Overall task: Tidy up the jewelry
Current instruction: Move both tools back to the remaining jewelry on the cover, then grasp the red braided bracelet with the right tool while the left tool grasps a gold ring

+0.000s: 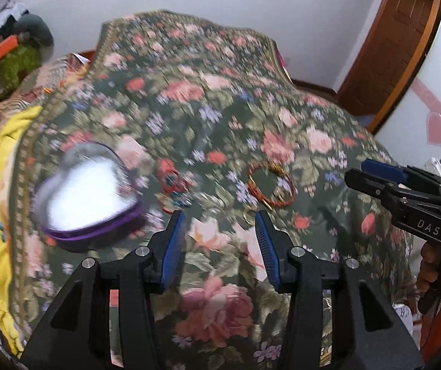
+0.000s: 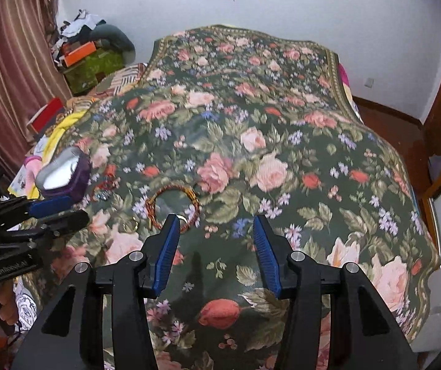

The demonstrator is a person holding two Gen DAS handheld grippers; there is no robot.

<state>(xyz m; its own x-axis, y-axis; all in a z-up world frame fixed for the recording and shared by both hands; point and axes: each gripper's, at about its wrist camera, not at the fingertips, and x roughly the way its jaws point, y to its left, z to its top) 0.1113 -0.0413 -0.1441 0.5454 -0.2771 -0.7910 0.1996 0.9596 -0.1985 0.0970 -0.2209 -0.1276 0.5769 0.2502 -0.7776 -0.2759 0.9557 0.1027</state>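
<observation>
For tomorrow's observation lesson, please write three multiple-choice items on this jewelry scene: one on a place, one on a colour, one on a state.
1. Where does the red-and-gold bangle lie?
A. inside the box
B. on the floral bedspread
C. on the floor

2. What colour are the sides of the heart-shaped box?
A. purple
B. yellow
C. white

3. How do the jaws of the right gripper stand?
A. shut on the bangle
B. shut on nothing
C. open, holding nothing

Answers:
1 B: in both views the bangle rests flat on the flowered cloth, apart from the box.
2 A: a purple band runs round the box below its pale top.
3 C: the right wrist view shows bedspread in the wide gap between the blue pads.
</observation>
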